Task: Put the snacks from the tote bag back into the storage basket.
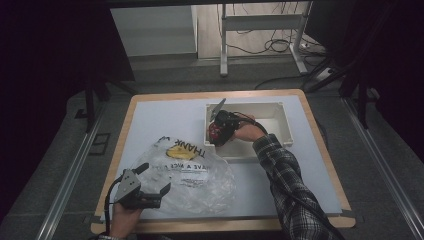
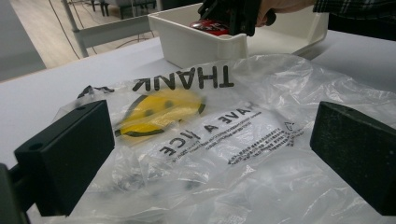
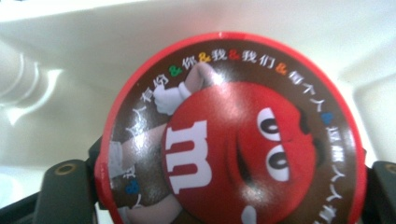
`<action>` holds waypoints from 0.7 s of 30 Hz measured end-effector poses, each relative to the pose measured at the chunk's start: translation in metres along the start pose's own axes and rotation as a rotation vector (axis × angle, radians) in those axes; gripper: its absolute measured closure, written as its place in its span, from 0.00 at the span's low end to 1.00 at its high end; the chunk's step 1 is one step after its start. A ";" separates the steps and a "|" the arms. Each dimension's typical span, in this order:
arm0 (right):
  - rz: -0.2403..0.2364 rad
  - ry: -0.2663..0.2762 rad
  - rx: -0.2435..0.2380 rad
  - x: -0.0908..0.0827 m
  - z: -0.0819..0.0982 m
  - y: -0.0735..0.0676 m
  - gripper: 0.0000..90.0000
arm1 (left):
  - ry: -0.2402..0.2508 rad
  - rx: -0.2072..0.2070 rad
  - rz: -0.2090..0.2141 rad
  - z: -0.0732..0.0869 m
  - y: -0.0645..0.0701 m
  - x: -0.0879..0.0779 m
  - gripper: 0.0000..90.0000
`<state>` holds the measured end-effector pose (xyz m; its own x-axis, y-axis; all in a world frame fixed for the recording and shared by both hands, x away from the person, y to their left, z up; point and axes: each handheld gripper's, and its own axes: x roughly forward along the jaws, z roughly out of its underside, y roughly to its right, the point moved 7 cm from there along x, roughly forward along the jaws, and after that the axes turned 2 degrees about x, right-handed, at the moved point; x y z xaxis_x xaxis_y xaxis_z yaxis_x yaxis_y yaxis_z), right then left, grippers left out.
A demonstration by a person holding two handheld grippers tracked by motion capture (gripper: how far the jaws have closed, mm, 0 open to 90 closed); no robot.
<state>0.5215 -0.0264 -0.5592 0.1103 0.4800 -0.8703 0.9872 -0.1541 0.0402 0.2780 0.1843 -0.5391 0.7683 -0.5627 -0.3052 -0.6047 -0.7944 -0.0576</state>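
A round red candy tin [image 3: 233,135] with a cartoon face on its lid sits between the jaws of my right gripper [image 3: 226,175], its edges meeting both. In the high view my right gripper [image 1: 218,131] reaches into the left end of the white bin [image 1: 282,122] with the tin [image 1: 214,133]. A clear plastic bag [image 1: 192,175] printed with a yellow smiley and "THANK" lies flat on the table. My left gripper [image 1: 155,179] rests at the bag's near left edge. Its jaws stand open and wide apart over the bag [image 2: 224,154], and nothing is between the pads.
The white bin [image 2: 196,46] stands just beyond the bag on a pale mat over a wooden-edged table [image 1: 320,150]. Grey floor, metal rails and a desk frame with cables [image 1: 260,30] lie beyond the table's far edge.
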 end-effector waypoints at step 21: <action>0.043 0.048 0.009 -0.014 -0.002 0.000 0.10 | -0.001 0.001 -0.004 0.000 0.000 0.000 0.00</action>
<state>0.5197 -0.0315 -0.5456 0.1580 0.5133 -0.8435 0.9804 -0.1834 0.0720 0.2780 0.1840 -0.5390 0.7707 -0.5589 -0.3059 -0.6015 -0.7967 -0.0596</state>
